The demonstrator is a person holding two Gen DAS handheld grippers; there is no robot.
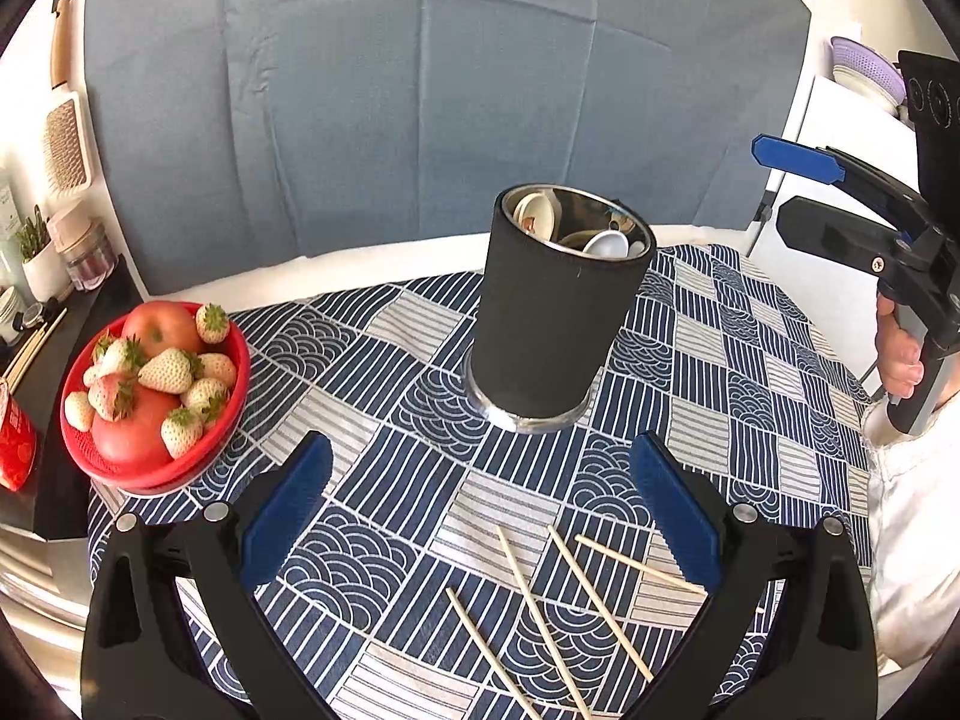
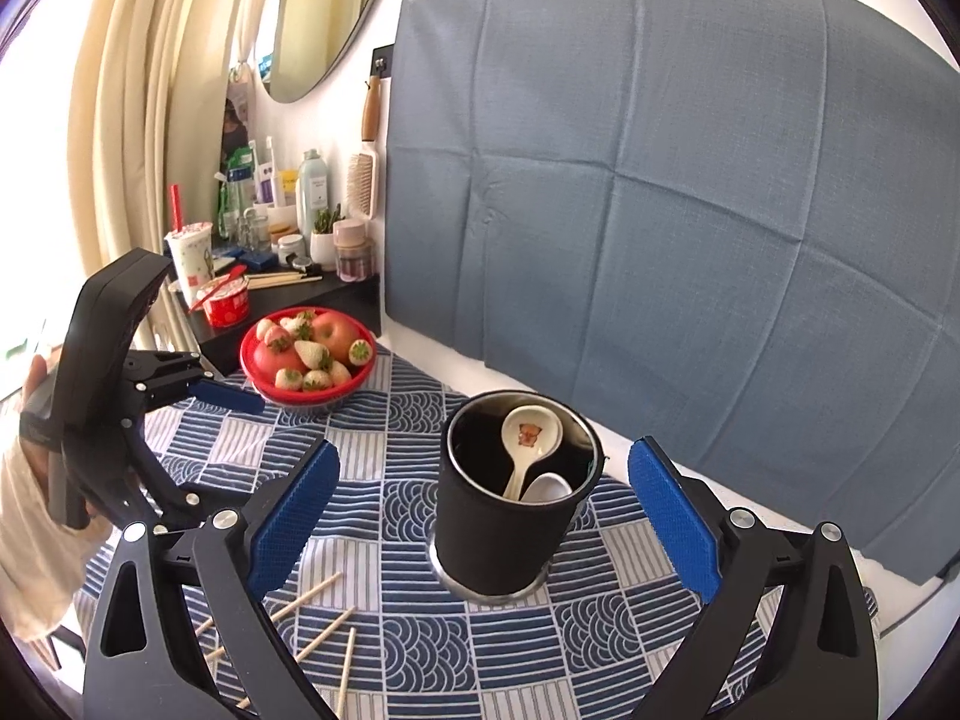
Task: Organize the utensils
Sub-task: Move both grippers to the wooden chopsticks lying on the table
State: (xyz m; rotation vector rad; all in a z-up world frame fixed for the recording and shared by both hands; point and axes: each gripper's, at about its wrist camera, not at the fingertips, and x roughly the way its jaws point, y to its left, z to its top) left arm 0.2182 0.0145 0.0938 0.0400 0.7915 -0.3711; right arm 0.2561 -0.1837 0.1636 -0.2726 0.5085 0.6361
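Observation:
A black cylindrical utensil holder (image 1: 555, 330) with a steel rim stands on the patterned tablecloth (image 1: 384, 372); it also shows in the right wrist view (image 2: 504, 516). Inside it lie two white ceramic spoons (image 2: 528, 438), one with a bear print. Several wooden chopsticks (image 1: 552, 606) lie loose on the cloth near the front; they also show in the right wrist view (image 2: 318, 618). My left gripper (image 1: 480, 516) is open and empty, hovering above the chopsticks. My right gripper (image 2: 480, 516) is open and empty, its fingers either side of the holder but short of it.
A red bowl (image 1: 78, 444) of apples and pale strawberries sits at the cloth's left edge. A black side shelf (image 2: 288, 294) with bottles, cups and jars stands beyond it. A blue-grey cloth (image 2: 660, 210) hangs on the wall behind.

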